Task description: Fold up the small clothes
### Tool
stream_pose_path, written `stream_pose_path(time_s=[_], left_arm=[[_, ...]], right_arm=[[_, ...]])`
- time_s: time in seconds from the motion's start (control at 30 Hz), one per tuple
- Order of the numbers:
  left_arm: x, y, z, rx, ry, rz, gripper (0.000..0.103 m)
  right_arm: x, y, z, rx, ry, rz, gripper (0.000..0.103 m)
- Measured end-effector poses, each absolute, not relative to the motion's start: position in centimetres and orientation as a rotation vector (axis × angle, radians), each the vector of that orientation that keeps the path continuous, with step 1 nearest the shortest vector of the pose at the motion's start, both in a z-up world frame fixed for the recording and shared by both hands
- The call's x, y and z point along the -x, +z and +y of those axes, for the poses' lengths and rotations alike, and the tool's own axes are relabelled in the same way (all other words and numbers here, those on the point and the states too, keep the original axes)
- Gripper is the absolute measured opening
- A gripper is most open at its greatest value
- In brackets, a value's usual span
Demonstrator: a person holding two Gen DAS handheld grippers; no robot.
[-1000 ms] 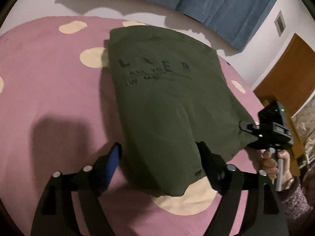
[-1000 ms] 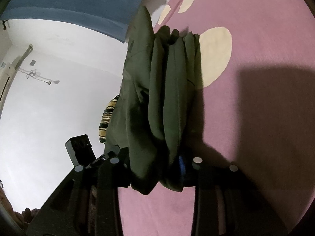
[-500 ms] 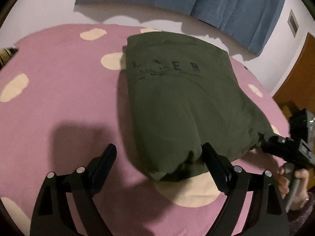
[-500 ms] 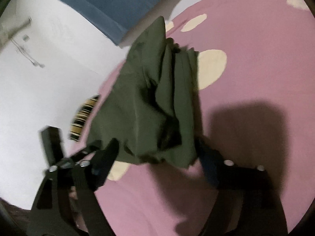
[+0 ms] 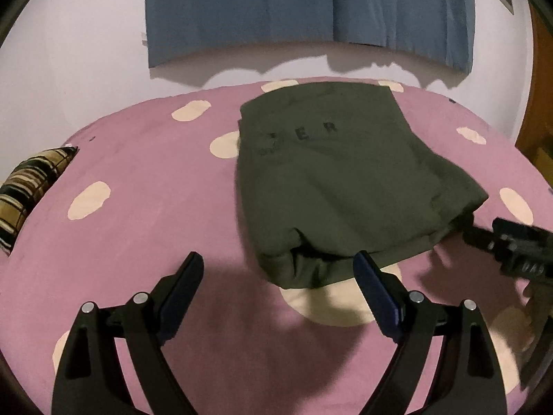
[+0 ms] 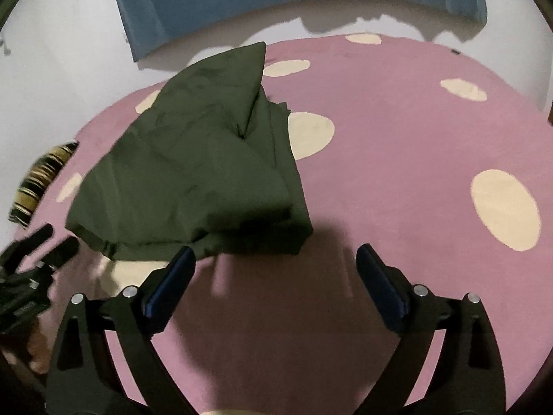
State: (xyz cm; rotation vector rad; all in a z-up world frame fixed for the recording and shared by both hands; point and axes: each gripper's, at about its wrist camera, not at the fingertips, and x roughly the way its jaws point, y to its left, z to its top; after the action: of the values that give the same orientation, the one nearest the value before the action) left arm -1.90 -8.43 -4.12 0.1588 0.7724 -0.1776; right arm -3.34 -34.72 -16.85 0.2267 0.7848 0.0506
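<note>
left claw (image 5: 278,268) spread, right claw (image 6: 276,259) opening, empty

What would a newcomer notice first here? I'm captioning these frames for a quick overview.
A folded dark green garment lies mid-bed on a pink bedspread with cream spots. Both grippers sit just short of its near edge: the left gripper open, the right gripper opening, nothing between its fingers. Blue curtains hang behind.
</note>
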Motion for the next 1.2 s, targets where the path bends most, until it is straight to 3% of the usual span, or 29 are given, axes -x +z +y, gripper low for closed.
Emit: stream_pose_path(time_s=[0.37,1.2], left_arm=[[3.0,-3.1,-8.0,-0.087,-0.116,0.766,0.087],[2.7,-3.1,-7.3,-0.058,-0.062,0.786,0.087]], right_arm=[[4.2,-16.3,-32.7,-0.113,0.079,0.752,0.098],[4.5,-16.6,-32.3,-0.138,0.094,0.782,0.098]])
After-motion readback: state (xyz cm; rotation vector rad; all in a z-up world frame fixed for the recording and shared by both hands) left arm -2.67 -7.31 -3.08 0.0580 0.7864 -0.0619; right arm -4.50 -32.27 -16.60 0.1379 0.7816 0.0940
